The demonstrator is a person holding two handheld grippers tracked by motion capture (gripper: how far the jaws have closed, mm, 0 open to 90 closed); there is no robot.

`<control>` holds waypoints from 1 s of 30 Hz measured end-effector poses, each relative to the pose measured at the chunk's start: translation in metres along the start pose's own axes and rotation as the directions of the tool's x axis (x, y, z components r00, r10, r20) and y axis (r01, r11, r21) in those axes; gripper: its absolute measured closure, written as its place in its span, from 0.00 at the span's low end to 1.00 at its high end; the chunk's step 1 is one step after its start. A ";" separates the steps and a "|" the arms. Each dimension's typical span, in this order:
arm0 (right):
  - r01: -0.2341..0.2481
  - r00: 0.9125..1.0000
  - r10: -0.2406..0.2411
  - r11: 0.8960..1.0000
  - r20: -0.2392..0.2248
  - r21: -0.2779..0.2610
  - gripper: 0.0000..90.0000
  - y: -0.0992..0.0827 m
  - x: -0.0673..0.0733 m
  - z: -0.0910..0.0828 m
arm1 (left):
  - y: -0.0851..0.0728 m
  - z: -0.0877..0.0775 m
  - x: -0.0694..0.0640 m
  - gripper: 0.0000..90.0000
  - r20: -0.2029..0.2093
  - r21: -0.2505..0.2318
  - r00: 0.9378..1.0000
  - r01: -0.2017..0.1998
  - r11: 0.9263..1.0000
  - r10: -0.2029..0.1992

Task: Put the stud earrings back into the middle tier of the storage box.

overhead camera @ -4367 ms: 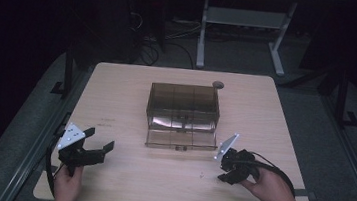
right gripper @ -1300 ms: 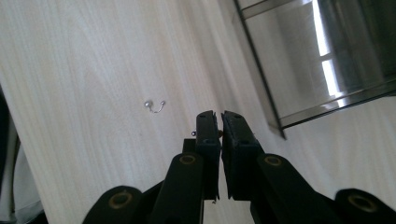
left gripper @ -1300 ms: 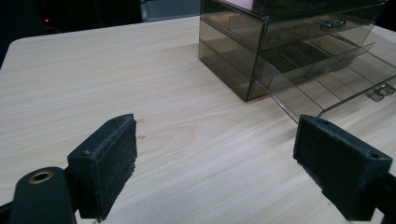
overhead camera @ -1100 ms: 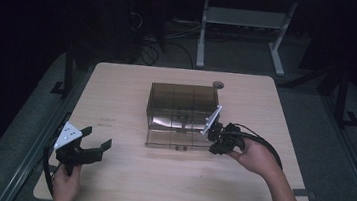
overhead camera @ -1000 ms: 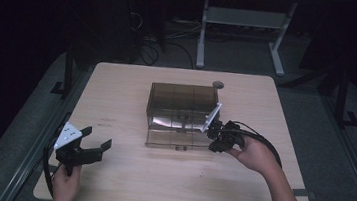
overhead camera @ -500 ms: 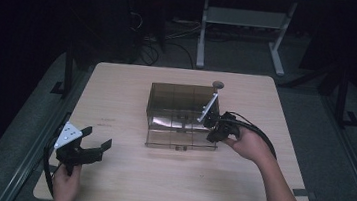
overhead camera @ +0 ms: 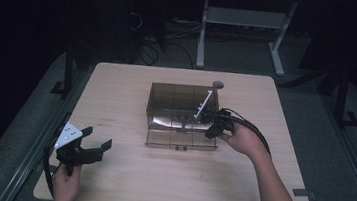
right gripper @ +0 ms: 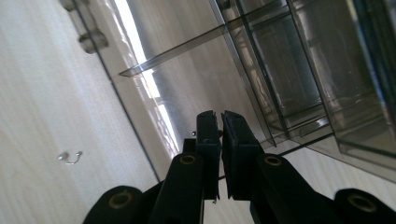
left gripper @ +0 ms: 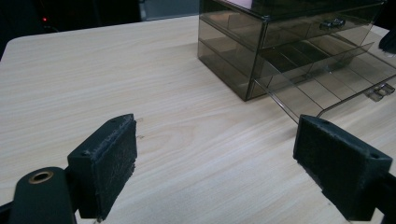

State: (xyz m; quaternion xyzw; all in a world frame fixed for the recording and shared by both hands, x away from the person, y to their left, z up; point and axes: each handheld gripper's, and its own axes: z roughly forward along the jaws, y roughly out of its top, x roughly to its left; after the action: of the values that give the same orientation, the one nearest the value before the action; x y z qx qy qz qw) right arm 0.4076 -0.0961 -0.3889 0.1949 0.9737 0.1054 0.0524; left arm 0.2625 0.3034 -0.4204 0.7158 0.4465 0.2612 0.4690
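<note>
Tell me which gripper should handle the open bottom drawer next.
Right. The right gripper, jaws shut, is already at the pulled-out bottom drawer of the smoky drawer box. The left gripper sits open near the table's front-left corner, well away.

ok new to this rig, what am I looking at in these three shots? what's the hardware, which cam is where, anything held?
No robot arm here: a person holds a two-jaw claw in each hand. The high view looks down on a wooden table. The other two cameras ride on the claws and look along their black jaws. On the table stands a smoky clear drawer box with its bottom drawer pulled out. The left claw rests near the table's front corner, jaws wide open, nothing between them. The right claw is shut with nothing visible between its pads, up against the box's right side above the open drawer.
</note>
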 end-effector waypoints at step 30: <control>-0.014 1.000 0.014 1.000 -0.001 0.025 0.94 0.005 -0.008 0.014 | 0.001 -0.003 0.002 0.14 -0.005 -0.013 1.000 0.003 1.000 -0.003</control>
State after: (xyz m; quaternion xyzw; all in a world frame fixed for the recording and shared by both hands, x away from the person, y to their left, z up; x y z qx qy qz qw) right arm 0.4184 -0.0919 -0.4012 0.2021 0.9736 0.0938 0.0489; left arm 0.2609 0.3061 -0.4186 0.7116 0.4471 0.2649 0.4729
